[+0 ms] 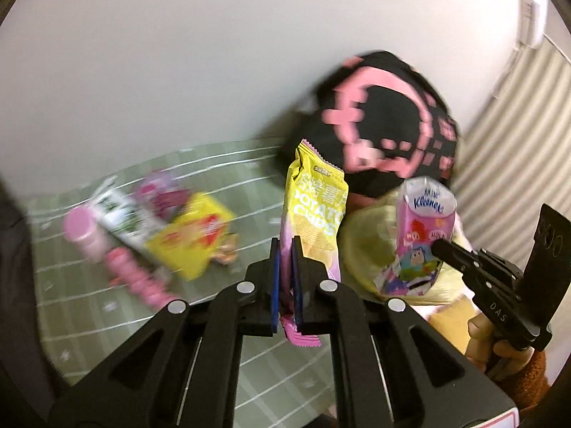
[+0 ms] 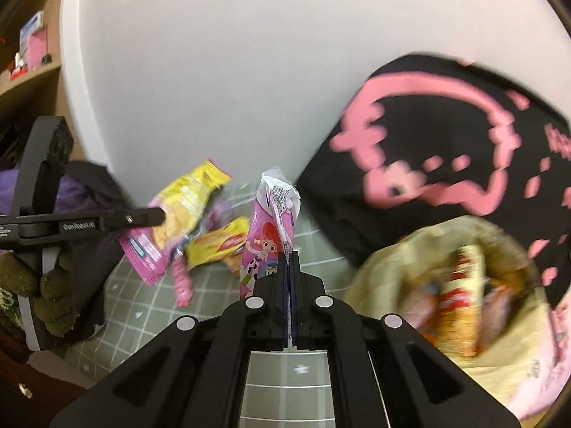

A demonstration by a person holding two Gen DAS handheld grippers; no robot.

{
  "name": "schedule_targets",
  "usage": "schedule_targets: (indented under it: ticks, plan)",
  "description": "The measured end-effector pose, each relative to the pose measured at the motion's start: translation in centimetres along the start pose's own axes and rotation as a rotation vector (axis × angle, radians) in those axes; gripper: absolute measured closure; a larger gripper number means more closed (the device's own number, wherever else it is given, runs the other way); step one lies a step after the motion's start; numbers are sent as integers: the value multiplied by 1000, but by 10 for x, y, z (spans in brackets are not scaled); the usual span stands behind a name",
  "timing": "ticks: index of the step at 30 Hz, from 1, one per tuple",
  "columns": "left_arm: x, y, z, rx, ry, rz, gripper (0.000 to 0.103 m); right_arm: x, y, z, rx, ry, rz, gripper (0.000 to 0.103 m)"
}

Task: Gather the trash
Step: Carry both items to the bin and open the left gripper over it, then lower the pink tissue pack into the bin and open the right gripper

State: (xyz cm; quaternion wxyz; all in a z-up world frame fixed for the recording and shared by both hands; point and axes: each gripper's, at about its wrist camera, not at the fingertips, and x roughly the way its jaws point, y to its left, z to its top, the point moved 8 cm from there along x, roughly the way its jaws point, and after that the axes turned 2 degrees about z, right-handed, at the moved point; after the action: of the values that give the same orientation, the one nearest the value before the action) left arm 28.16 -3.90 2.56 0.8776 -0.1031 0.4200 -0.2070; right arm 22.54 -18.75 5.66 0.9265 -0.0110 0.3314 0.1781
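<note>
left wrist view: left tongs [image 1: 285, 271] clamped on light, crinkly chips packet [image 1: 314, 210] near its bottom seam, right tongs [image 2: 289, 267] pinching soft tissue pack [image 2: 269, 235], both slippery film.

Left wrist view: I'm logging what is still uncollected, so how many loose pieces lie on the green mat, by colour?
Pink: 2, a pink container and a pink strip
Yellow: 1, a yellow packet
Magenta: 1, a magenta packet
White with dark print: 1, a white wrapper
Total: 5, though the blur may hide more.
</note>
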Motion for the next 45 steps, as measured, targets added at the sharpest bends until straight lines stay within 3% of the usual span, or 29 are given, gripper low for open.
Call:
schedule_targets:
  ticks: [5, 13, 19, 24, 32, 38, 41, 43, 45]
  plan:
    - [24, -68, 7, 110, 33, -113, 97, -42, -46, 6, 45, -77, -117, 100]
    - [74, -171, 1, 257, 88, -248, 97, -88, -126, -22, 153, -90, -280, 100]
    - [122, -203, -7, 309, 152, -213, 97, -105, -175, -42, 239, -87, -324, 100]
    - [161, -223, -19, 373, 218, -130, 97, -107, -198, -46, 261, -86, -325, 100]
    - [200, -235, -40, 451, 303, -8, 97, -103, -222, -43, 267, -116, -308, 100]
    - [217, -232, -49, 447, 348, 23, 96, -96, -236, -44, 292, -120, -282, 100]
    - [208, -230, -41, 416, 321, 5, 88, -92, -233, -41, 286, -121, -261, 100]
    - [197, -228, -34, 382, 300, -28, 72, -88, -228, -37, 279, -125, -243, 100]
    - [183, -222, -27, 344, 279, -52, 71, -81, -222, -35, 278, -122, -221, 100]
